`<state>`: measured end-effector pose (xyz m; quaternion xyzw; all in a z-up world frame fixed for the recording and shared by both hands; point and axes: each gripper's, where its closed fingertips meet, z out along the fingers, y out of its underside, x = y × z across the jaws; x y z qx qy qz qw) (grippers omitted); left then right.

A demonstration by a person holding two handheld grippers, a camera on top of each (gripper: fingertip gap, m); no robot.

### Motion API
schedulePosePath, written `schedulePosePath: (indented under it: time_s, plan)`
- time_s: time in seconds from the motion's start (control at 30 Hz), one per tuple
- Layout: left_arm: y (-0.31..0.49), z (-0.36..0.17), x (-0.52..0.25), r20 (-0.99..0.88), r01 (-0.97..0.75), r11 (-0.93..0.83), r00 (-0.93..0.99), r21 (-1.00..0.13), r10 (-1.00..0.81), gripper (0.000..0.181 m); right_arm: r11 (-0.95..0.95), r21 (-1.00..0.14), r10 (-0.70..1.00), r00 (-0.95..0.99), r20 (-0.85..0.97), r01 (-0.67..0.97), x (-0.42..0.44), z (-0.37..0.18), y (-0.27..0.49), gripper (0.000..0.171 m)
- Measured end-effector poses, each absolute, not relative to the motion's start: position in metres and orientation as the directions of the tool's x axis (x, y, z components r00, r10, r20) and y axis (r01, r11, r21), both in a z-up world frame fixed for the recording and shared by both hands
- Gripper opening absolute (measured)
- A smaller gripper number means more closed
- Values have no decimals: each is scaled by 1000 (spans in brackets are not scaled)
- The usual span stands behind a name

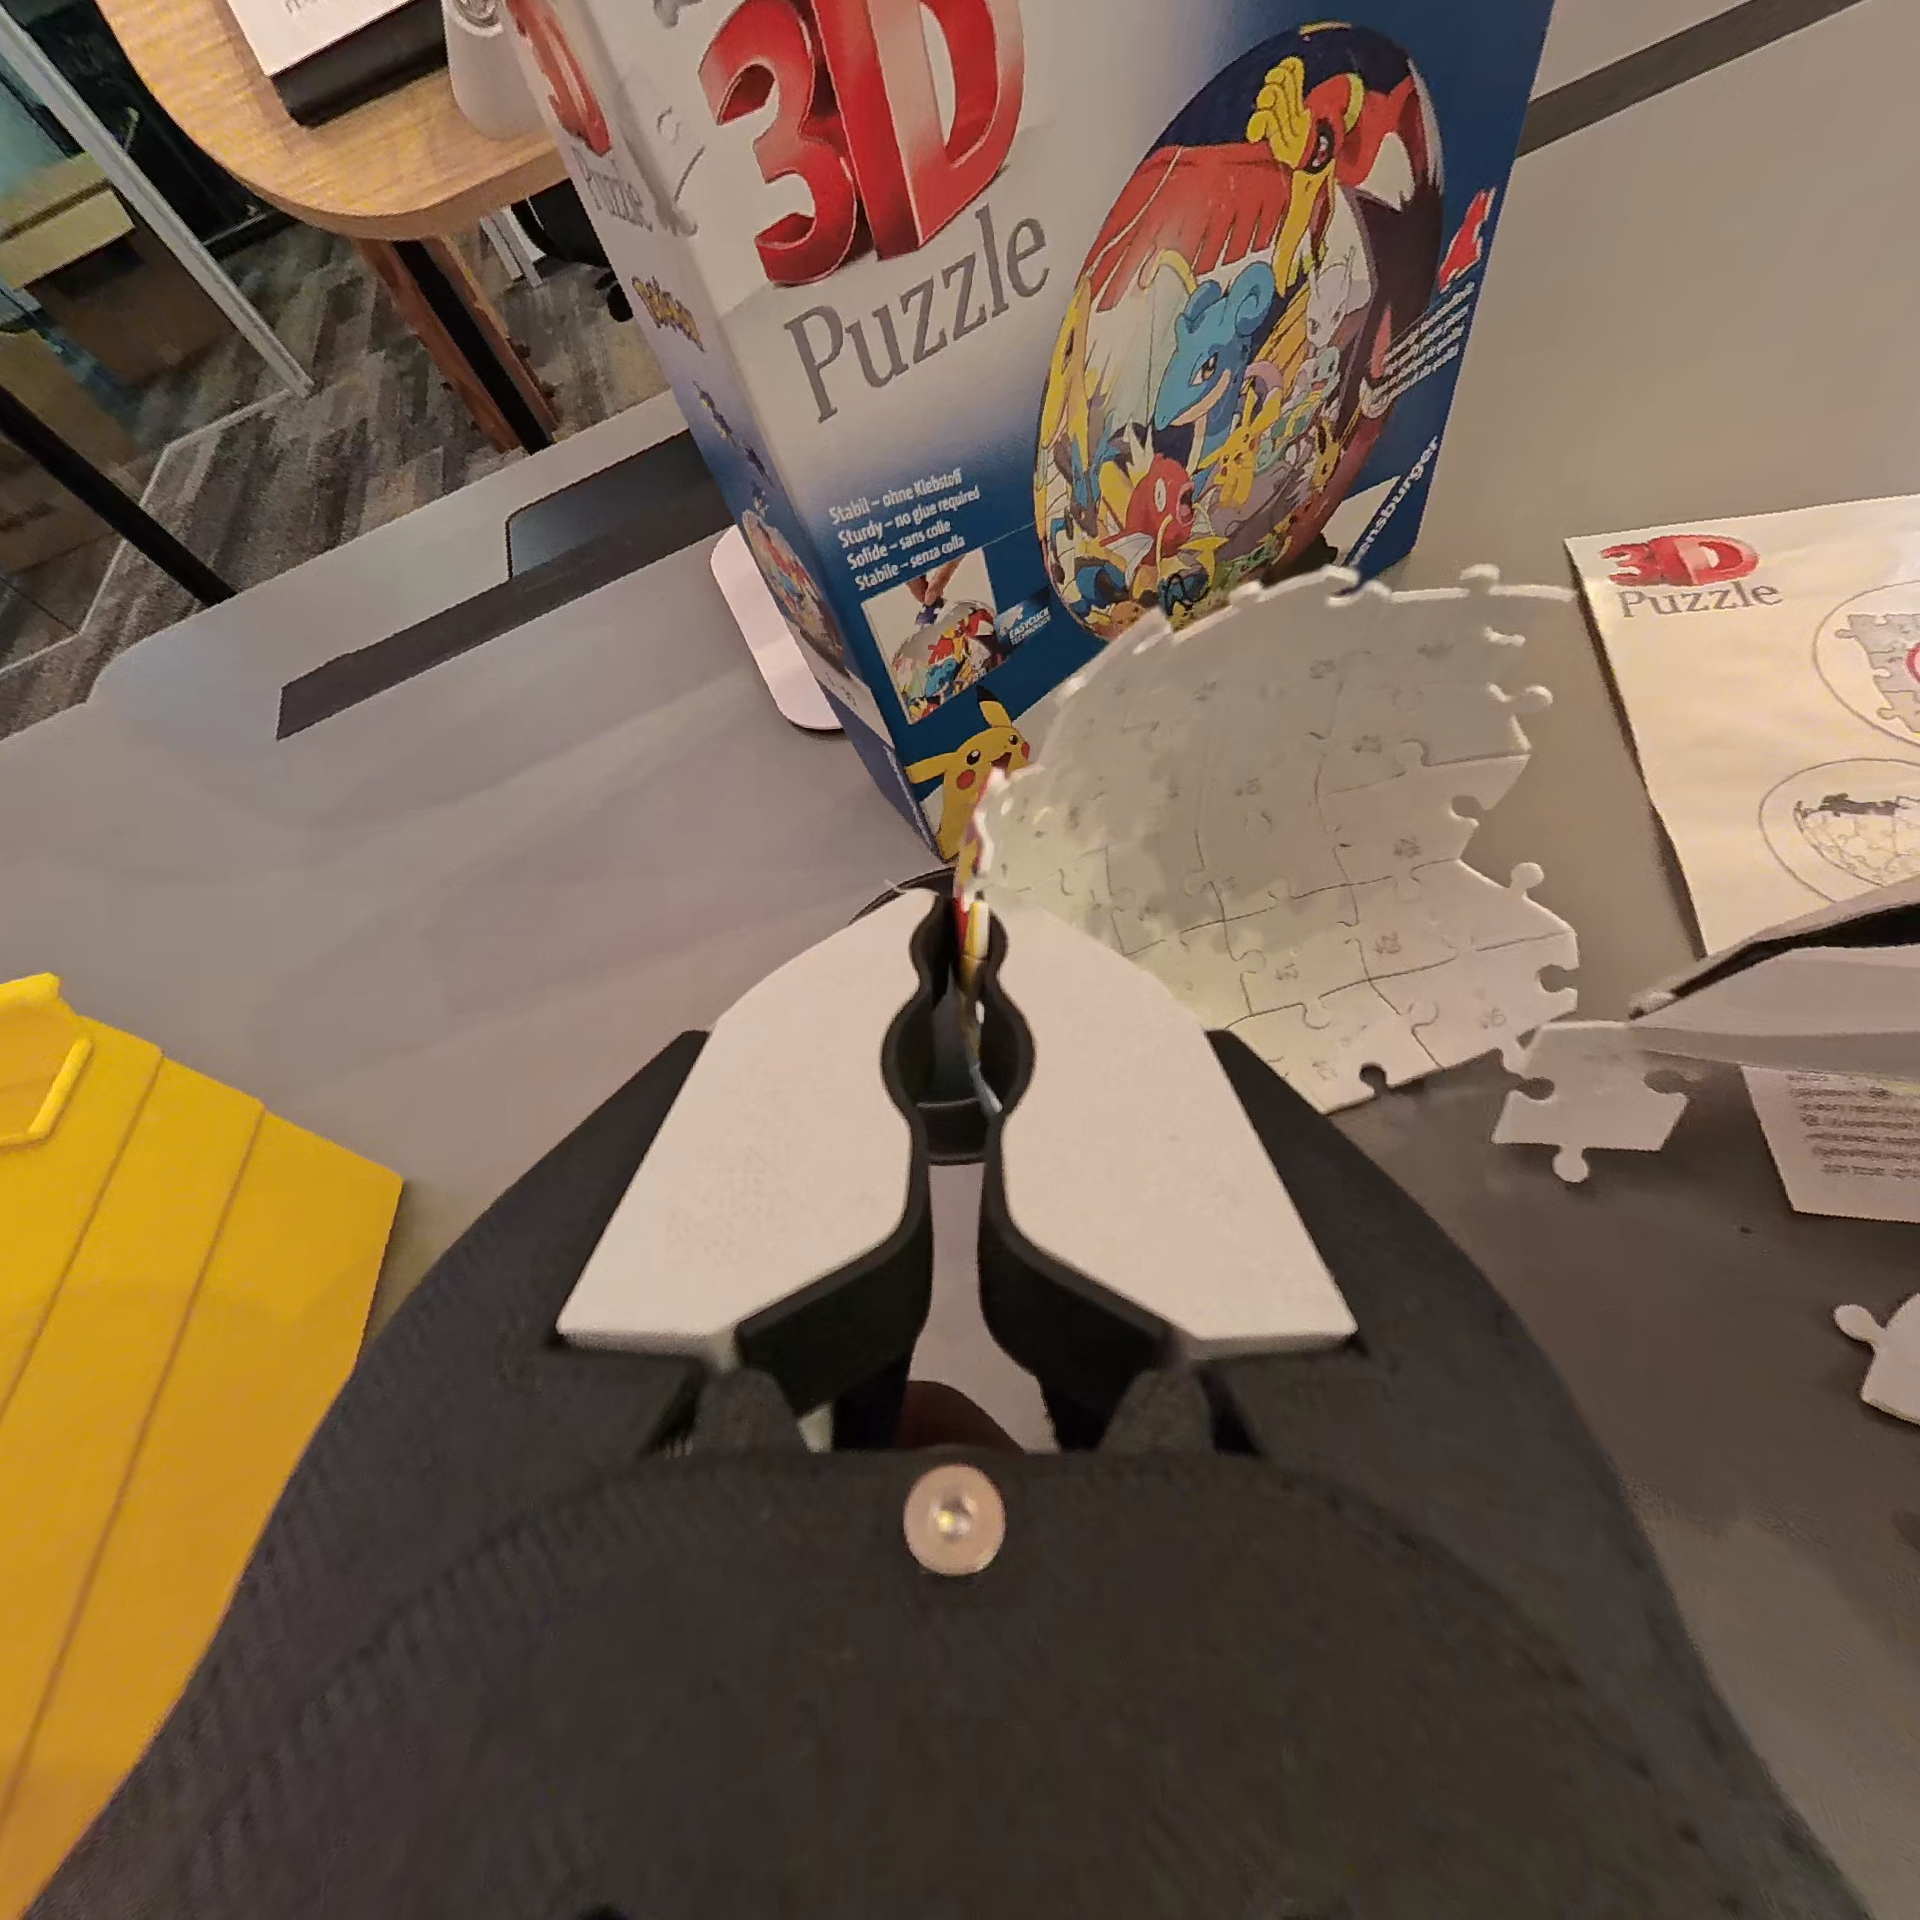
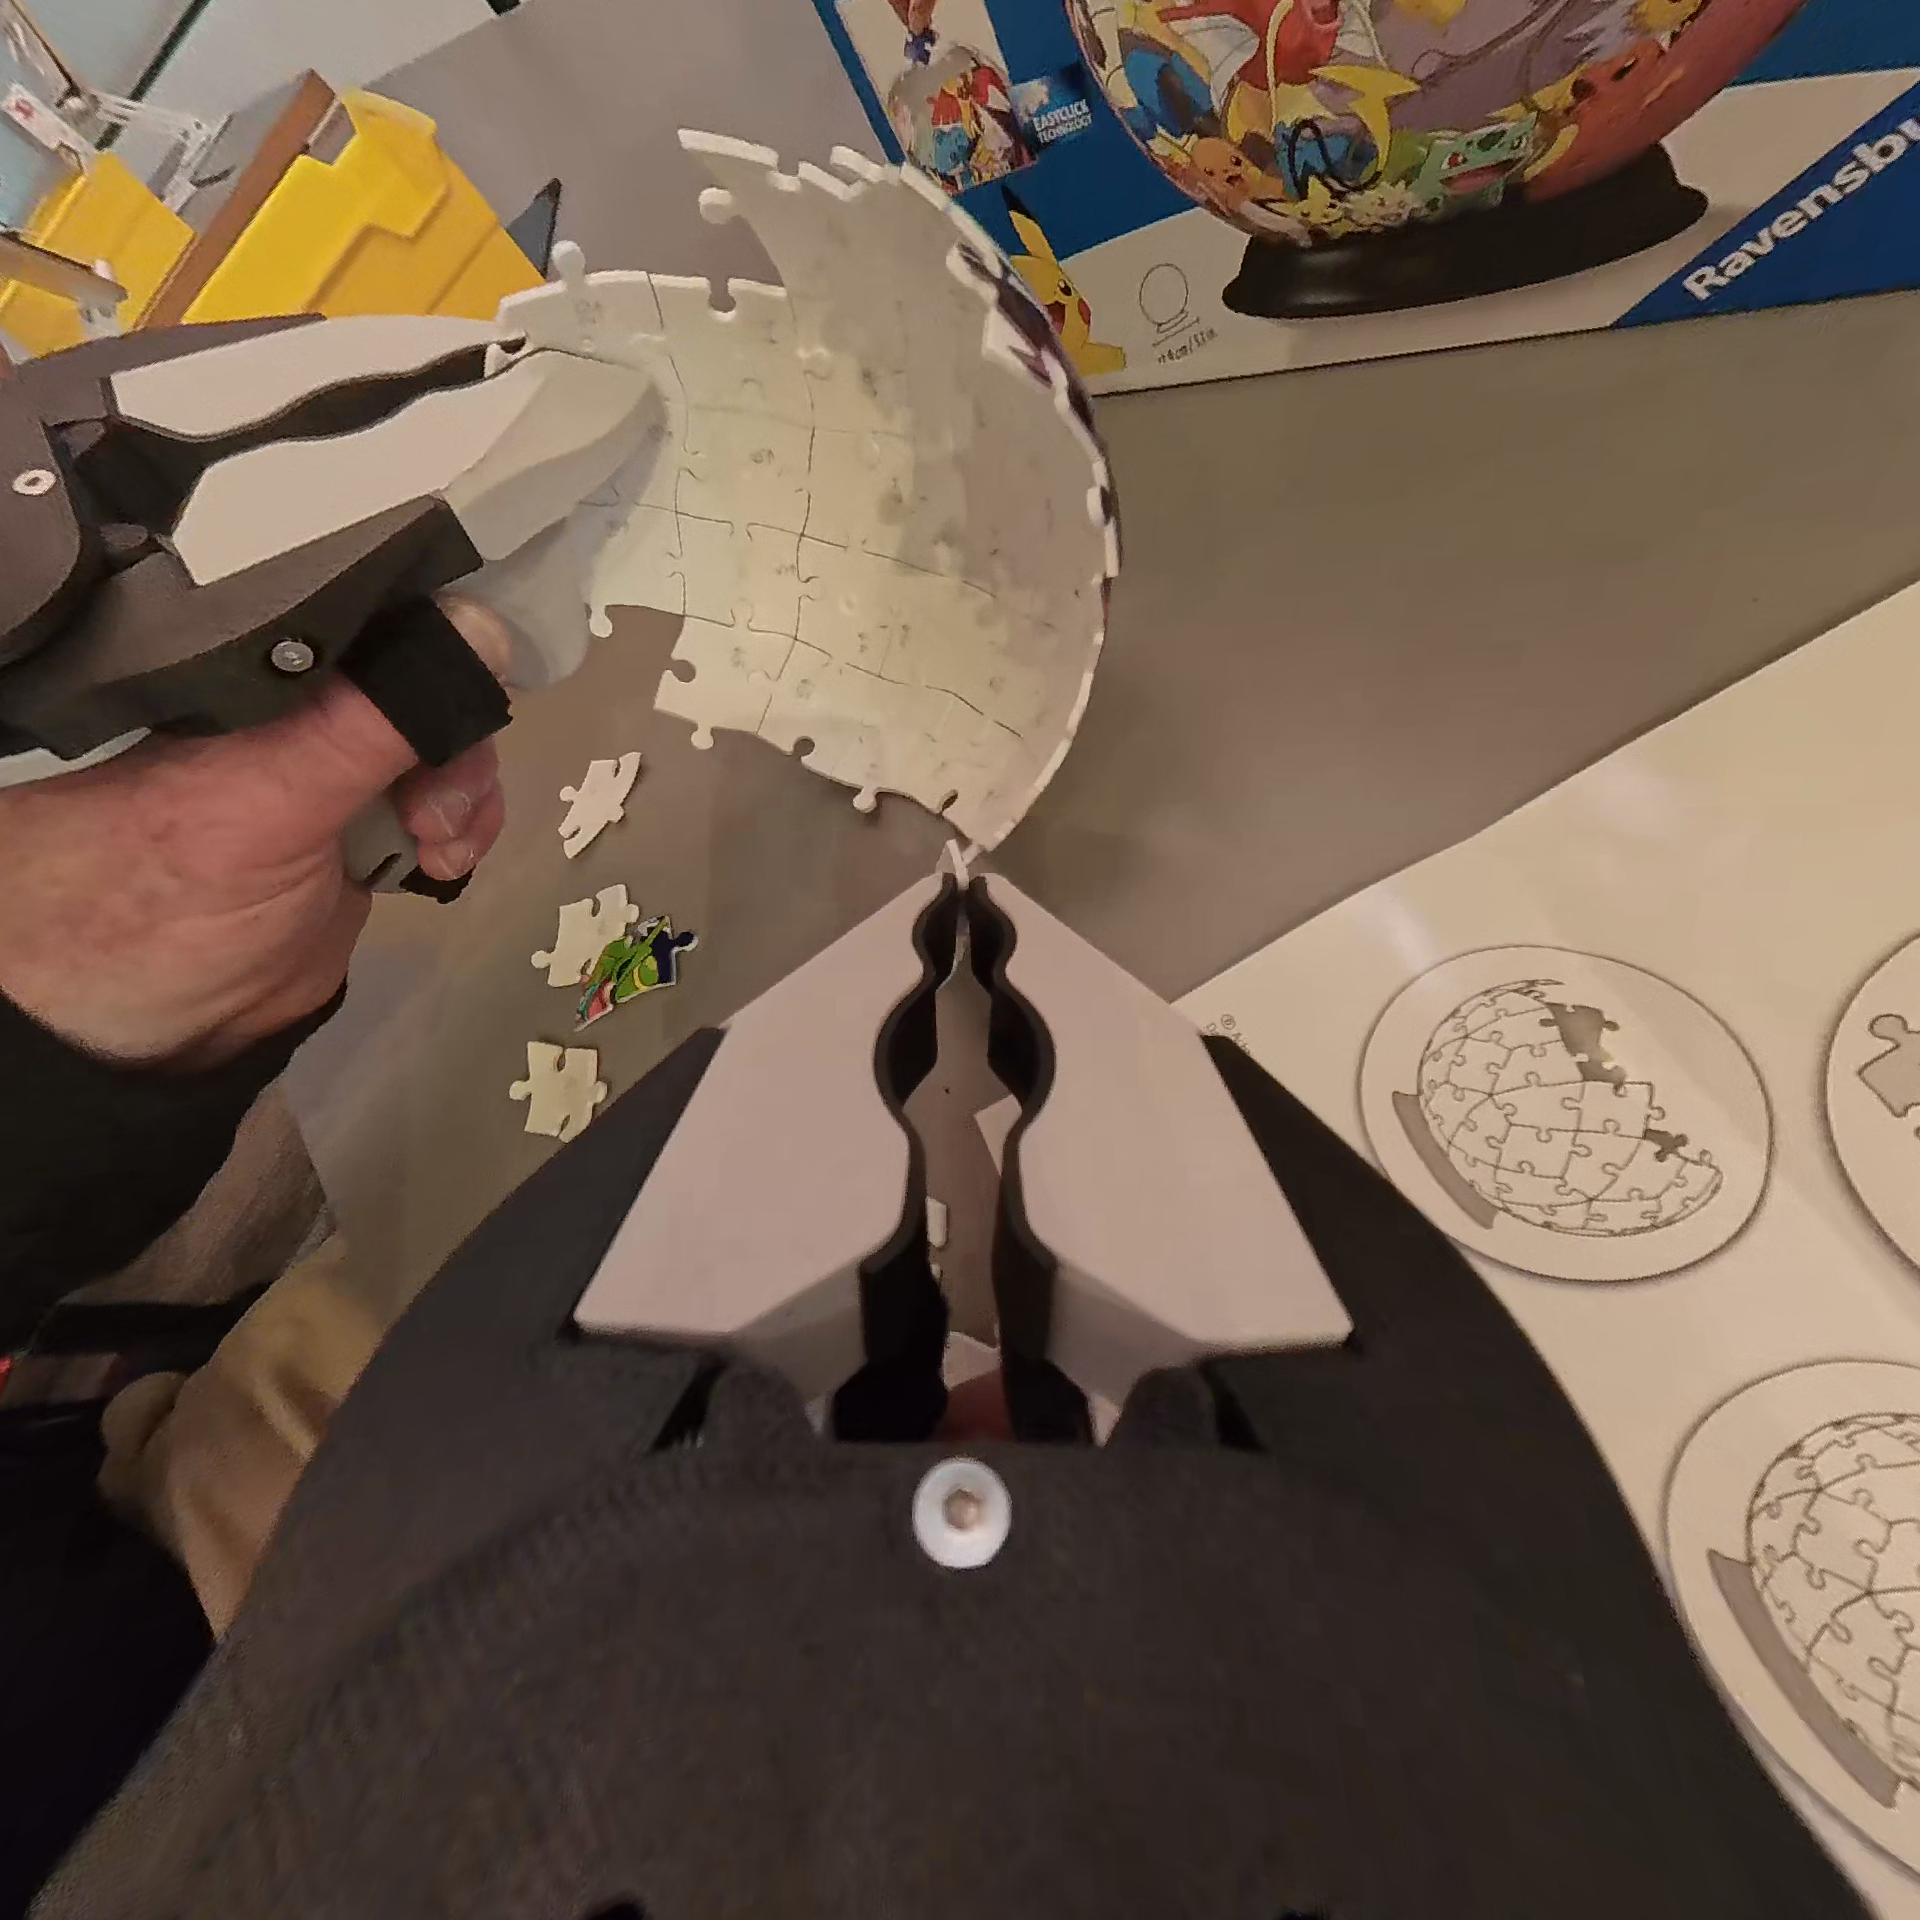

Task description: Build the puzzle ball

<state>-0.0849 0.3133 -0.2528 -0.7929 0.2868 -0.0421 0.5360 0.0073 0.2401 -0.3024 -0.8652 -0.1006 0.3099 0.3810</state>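
The half-built puzzle ball [image 1: 1299, 821] is a curved white shell, inner side towards me, held up off the grey table. My left gripper [image 1: 961, 925] is shut on the shell's left rim; it also shows in the right wrist view [image 2: 571, 379] clamping the shell [image 2: 883, 520]. My right gripper [image 2: 961, 894] is shut on a single white puzzle piece [image 2: 951, 940], seen edge-on, which touches the shell's lower rim. In the left wrist view the right gripper [image 1: 1652, 1023] holds that piece [image 1: 1590, 1091] flat beside the shell's lower right edge.
The blue puzzle box [image 1: 935, 416] stands behind the shell. An instruction sheet [image 2: 1558, 1039] lies to the right. Several loose pieces [image 2: 582, 935] lie on the table under the shell, and one more lies at the right [image 1: 1881, 1361]. A yellow bin [image 1: 156, 1247] is at the left. A hand [image 2: 208, 852] holds the left gripper. The gap from one gripper's tips to the other's is roughly 12 cm.
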Motion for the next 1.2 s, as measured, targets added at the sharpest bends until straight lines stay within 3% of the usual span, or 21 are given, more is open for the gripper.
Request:
schedulePosePath:
  time_s: [0.57, 0.77, 0.87, 1.0, 1.2]
  plan:
    - [286, -249, -74, -113, -315, -310, 842, -897, -528, 16, -671, -738, 353, 843, -406, -74, 24, -304, 251, 0]
    - [289, -250, -76, -116, -316, -311, 843, -896, -525, 13, -678, -733, 386, 826, -411, -47, 24, -302, 251, 0]
    - [295, -250, -81, -123, -318, -313, 851, -895, -510, 8, -675, -735, 482, 797, -365, 72, 17, -298, 248, 0]
    - [302, -251, -84, -145, -331, -305, 853, -893, -502, 4, -614, -709, 667, 707, -232, 347, 5, -292, 237, 0]
    - [307, -251, -84, -193, -366, -273, 844, -890, -501, 3, -443, -558, 875, 475, -95, 702, -10, -291, 218, 0]
